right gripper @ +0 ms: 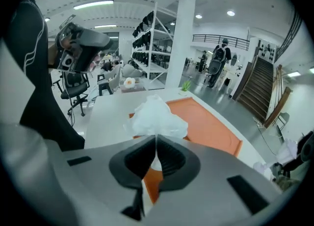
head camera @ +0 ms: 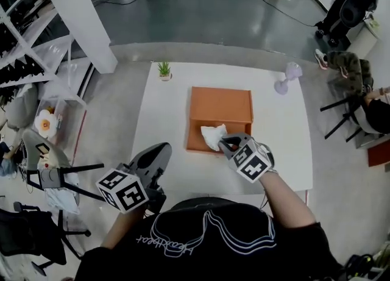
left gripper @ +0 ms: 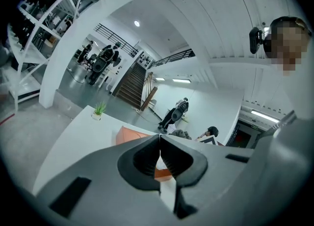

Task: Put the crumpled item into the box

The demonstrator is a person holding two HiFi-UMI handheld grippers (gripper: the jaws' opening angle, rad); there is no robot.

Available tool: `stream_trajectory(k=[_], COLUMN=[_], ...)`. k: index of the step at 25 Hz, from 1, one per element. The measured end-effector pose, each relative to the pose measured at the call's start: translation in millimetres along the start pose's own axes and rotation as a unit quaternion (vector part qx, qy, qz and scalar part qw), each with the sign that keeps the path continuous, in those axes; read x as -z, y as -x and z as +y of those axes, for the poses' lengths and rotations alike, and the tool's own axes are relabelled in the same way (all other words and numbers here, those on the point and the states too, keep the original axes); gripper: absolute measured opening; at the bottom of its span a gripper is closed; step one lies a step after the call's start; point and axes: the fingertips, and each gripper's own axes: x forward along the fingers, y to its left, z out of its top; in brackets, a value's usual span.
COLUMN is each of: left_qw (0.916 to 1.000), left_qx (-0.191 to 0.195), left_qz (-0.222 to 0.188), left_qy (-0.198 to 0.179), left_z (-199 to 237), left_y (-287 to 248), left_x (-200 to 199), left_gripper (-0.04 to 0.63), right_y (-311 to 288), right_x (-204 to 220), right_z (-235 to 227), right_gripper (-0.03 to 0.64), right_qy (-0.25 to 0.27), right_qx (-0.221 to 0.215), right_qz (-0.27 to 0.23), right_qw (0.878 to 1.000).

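Observation:
A flat orange box (head camera: 220, 114) lies in the middle of the white table (head camera: 164, 133). My right gripper (head camera: 222, 144) is shut on a crumpled white tissue (head camera: 212, 135), which hangs over the box's near edge. In the right gripper view the crumpled tissue (right gripper: 156, 117) bulges out above the closed jaws (right gripper: 156, 144), with the orange box (right gripper: 206, 127) behind it. My left gripper (head camera: 159, 149) hovers over the table's near left part, shut and empty. In the left gripper view its jaws (left gripper: 160, 146) meet with nothing between them, and the box (left gripper: 128, 135) shows beyond.
A small potted plant (head camera: 164, 71) stands at the table's far left corner and a pale lilac desk fan (head camera: 287, 77) at the far right. Chairs (head camera: 49, 176) and shelving (head camera: 24, 48) stand to the left, and a seated person (head camera: 372, 112) at the right.

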Motion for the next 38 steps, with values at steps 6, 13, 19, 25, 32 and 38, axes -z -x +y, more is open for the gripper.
stream_trajectory(k=[6, 13, 19, 25, 32, 38], left_qw=[0.9995, 0.9985, 0.9982, 0.9987, 0.9993, 0.9994], left_qx=[-0.026, -0.047, -0.05, -0.04, -0.015, 0.011], left_qz=[-0.014, -0.019, -0.019, -0.003, 0.022, 0.029], left_qy=[0.008, 0.021, 0.028, 0.03, 0.026, 0.015], left_z=[16.5, 33.4, 40.6, 40.6, 27.6, 3.3], left_y=[-2.4, 0.5, -1.1, 1.8, -4.5, -0.1], left_x=[-3.0, -2.3, -0.5, 3.1, 6.9, 13.4], left_gripper=[0.006, 0.006, 0.006, 0.006, 0.006, 0.006], right_y=[-39.5, -72.3, -76.7, -63.0, -18.8, 49.8], right_x=[22.4, 40.1, 45.6, 37.6, 12.2, -35.9], right_z=[-5.5, -9.3, -9.3, -10.3, -13.9, 11.2], right_gripper=[0.015, 0.018, 0.053, 0.178, 0.242, 0.096], right_qy=[0.04, 0.066, 0.051, 0.009, -0.118, -0.209], right_qx=[-0.033, -0.045, -0.066, -0.061, -0.037, -0.039], right_qz=[0.079, 0.141, 0.152, 0.126, 0.009, -0.182], right_qw=[0.995, 0.987, 0.985, 0.99, 0.992, 0.96])
